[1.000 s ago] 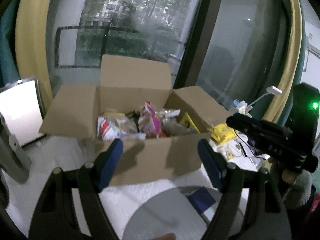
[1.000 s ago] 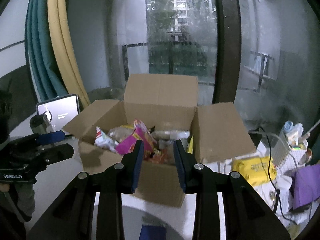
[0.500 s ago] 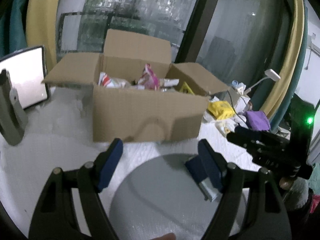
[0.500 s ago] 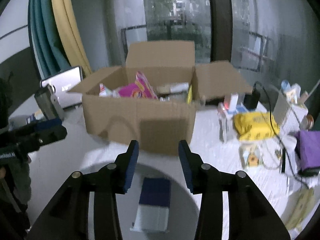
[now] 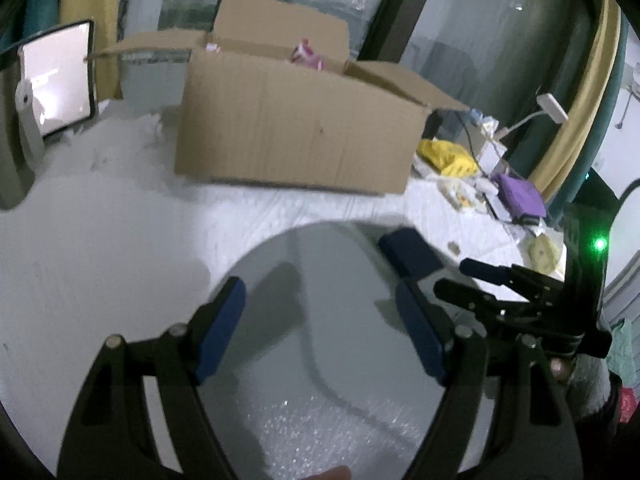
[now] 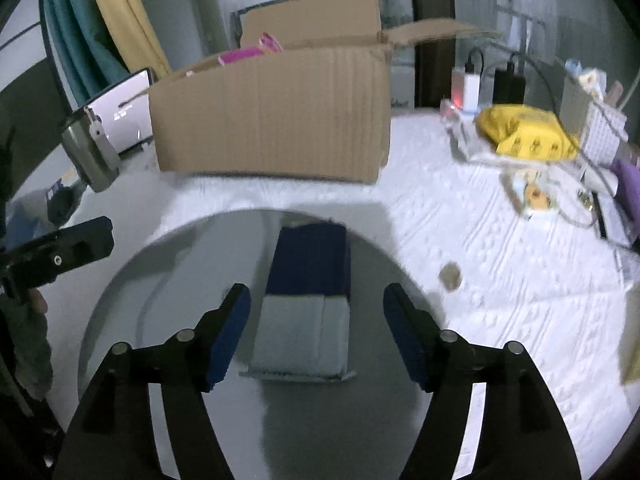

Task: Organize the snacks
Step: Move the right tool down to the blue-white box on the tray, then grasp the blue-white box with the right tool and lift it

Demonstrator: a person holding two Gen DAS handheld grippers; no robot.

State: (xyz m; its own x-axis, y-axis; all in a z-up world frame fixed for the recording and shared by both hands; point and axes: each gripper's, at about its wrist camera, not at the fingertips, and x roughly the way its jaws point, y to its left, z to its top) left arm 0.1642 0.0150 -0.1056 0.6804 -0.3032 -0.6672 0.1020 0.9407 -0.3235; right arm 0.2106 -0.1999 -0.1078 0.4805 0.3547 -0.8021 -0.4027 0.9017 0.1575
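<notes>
While it lies flat, snack packet (image 6: 306,300) shows navy and grey

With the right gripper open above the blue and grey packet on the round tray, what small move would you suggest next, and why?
Probably lower the right gripper straight down until its jaws straddle the packet, then close. The jaws stand open, wider than the packet, which lies flat on the tray, lined up between them. The left gripper is open and empty beside it.
</notes>
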